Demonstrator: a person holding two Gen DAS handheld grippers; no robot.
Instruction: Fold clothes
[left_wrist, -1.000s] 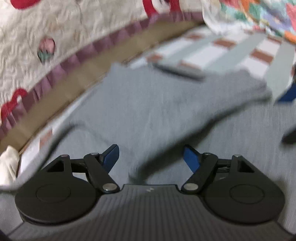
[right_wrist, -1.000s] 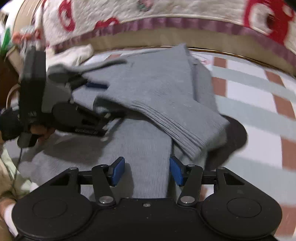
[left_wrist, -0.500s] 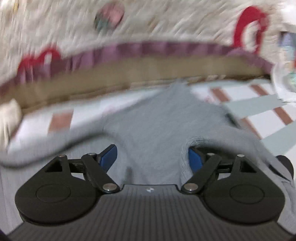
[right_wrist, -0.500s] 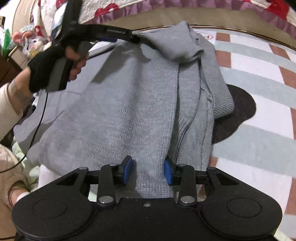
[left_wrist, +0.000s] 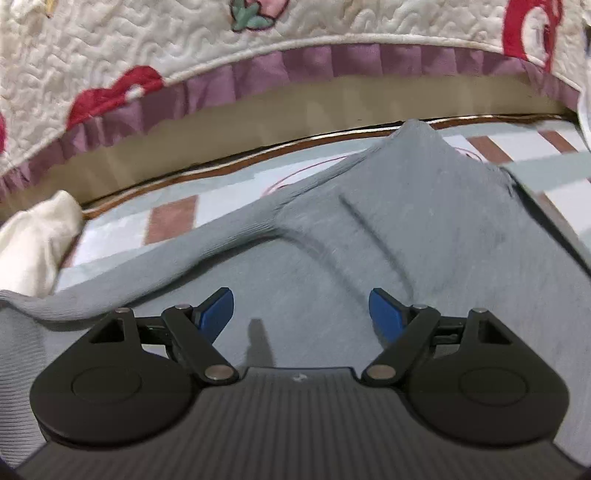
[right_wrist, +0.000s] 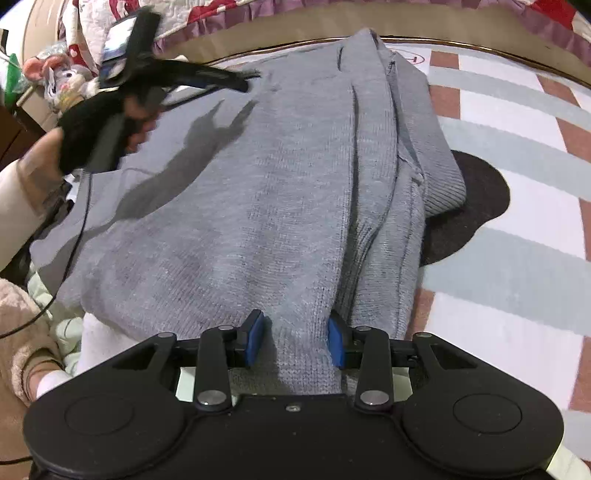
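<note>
Striped in pale grey-green, white and brick-red blocks, one flat mat (right_wrist: 524, 206) is carrying everything we are working on, with a round black patch (right_wrist: 472, 199) printed on it. Behind the mat, one quilted cream bedspread (left_wrist: 258, 48) with red motifs and a pleated mauve frill is hanging down.

We are seeing one grey knitted sweater (right_wrist: 266, 192) lying spread across the mat, its fine ribbed weave showing; its right side is lying folded inward in long soft ridges, and that edge is partly covering the black patch. One long sleeve (left_wrist: 207, 247) is trailing out to the left of the sweater's body, towards a crumpled cream cloth (left_wrist: 33, 243) at the mat's edge.

We are holding two black grippers with blue pads. Our left gripper (left_wrist: 301, 314) is hovering low over the sweater with its fingers spread wide and nothing between them; from the right wrist camera it appears blurred (right_wrist: 221, 79), gripped by a hand in a black glove (right_wrist: 96, 129). Our right gripper (right_wrist: 295, 341) is pinching a raised fold of the sweater's near hem between its pads.
</note>
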